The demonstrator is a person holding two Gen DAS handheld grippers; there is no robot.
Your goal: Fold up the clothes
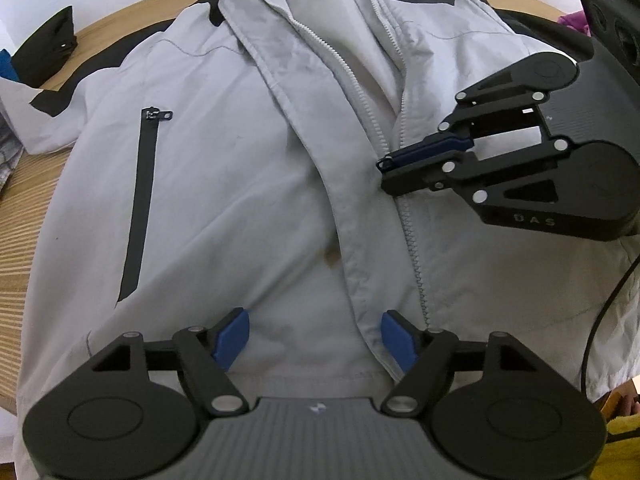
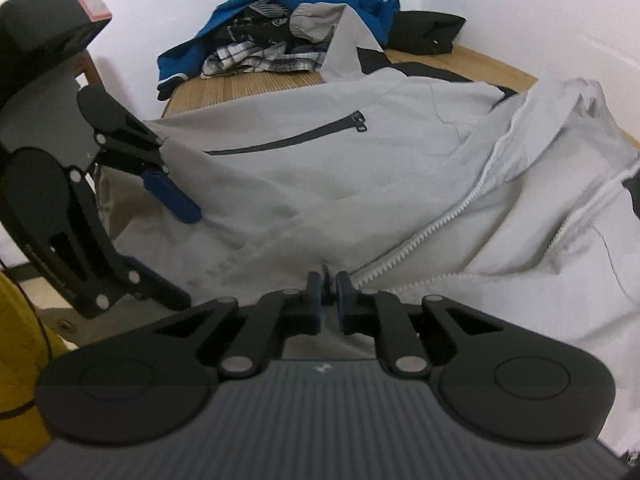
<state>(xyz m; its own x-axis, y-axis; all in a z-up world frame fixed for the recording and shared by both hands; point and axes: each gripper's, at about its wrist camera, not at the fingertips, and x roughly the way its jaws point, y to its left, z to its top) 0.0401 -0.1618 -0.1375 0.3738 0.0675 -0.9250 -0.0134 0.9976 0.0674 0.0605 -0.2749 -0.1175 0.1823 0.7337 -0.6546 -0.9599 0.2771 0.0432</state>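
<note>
Clearly, left tongs (image 1: 314,338) gape empty over the jacket (image 1: 224,184); right tongs (image 2: 328,292) pinch its zipper edge (image 2: 416,240), which may slip free.

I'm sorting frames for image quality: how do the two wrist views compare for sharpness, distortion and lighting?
Left wrist view: sharp, zipper teeth crisp on the grey jacket; strong fisheye bowing at the edges; even, soft light. Right wrist view: softer, slightly blurred, the clothes pile smeared; the bright wall looks washed out; the right gripper is in dim shade.

Matt grey woven cloth jacket (image 1: 240,168) with toothed plastic zip (image 1: 414,240) lies on a ribbed wooden table (image 1: 24,216).
</note>
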